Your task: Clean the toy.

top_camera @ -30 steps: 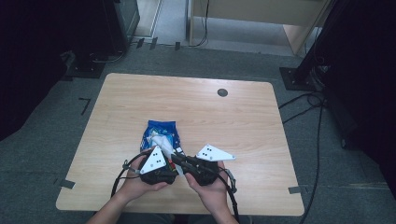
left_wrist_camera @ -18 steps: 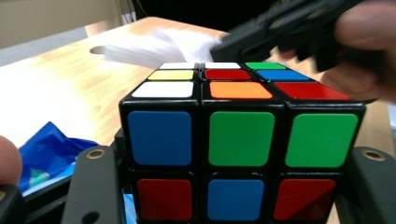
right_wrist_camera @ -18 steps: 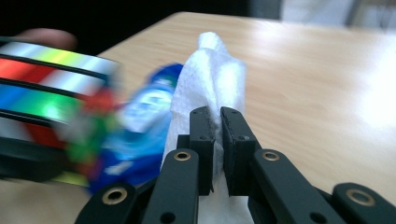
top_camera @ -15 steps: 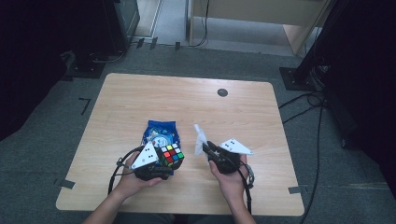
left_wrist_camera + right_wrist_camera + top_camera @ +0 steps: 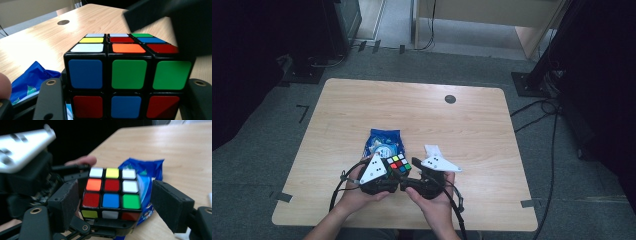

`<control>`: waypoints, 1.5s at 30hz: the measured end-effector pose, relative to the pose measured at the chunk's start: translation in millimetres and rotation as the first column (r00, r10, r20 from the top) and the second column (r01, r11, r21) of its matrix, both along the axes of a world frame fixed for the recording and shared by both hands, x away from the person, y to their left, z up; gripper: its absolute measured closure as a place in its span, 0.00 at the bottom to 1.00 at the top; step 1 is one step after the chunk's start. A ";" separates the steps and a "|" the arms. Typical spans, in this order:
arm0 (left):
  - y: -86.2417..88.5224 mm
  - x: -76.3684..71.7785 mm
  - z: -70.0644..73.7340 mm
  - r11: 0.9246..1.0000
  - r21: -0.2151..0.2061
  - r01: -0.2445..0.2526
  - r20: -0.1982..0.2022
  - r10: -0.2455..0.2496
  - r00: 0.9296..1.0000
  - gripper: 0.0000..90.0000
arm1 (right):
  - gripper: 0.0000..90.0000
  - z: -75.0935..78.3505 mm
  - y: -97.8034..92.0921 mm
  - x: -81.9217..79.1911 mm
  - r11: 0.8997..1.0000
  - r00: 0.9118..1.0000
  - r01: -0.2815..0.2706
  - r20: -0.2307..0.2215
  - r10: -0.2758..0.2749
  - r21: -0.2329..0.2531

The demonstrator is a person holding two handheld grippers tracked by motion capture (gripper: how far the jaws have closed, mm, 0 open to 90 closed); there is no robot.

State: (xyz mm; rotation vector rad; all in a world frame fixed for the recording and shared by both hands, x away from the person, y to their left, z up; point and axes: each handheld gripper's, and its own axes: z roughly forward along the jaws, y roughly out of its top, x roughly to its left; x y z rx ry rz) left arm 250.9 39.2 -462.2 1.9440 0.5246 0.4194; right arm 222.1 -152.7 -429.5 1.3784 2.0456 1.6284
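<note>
I had the puzzle cube (image 5: 399,165) clamped in the left hand-held gripper (image 5: 388,176), low and centre in the high view, lifted just off the surface (image 5: 472,125) at its near edge. In the left gripper view the cube (image 5: 125,75) sat squarely between the two black jaws, which pressed on its lower layer from either side; my reading was that this grip left the upper layers free so that the other tool could take a layer and twist it. The right hand-held gripper (image 5: 112,202) stood with its jaws spread apart on either side of the cube (image 5: 112,192), one pad (image 5: 66,201) close against its left face and the other well off to the right, not closed on anything. I judged that I held it that wide so it could slip over a full face before squeezing. The two tools met nose to nose in the lower middle of the high view, the right one (image 5: 414,181) just beside the left, which kept the cube steady between my hands. The blue packet (image 5: 384,142) lay flat on the surface just above the cube in that frame, out of the work, and a white scrap (image 5: 432,150) lay to its right. A dark round grommet (image 5: 450,99) sat in the upper right of the surface, well apart.
</note>
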 end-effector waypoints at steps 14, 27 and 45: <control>-7.6 -3.7 -0.3 1.000 0.005 -0.007 0.007 0.006 1.000 0.33 | 0.38 -12.6 -2.8 6.4 0.997 0.993 0.046 -0.107 -0.040 0.057; 0.3 -2.0 2.0 0.996 -0.063 0.064 -0.016 -0.065 0.998 0.32 | 0.38 -6.2 -25.7 9.0 0.991 0.995 0.072 -0.073 -0.064 0.115; 22.6 12.6 6.1 0.955 -0.177 0.238 -0.145 -0.265 0.953 0.24 | 0.38 -1.6 -41.4 25.0 0.943 0.938 -0.331 0.115 0.327 0.015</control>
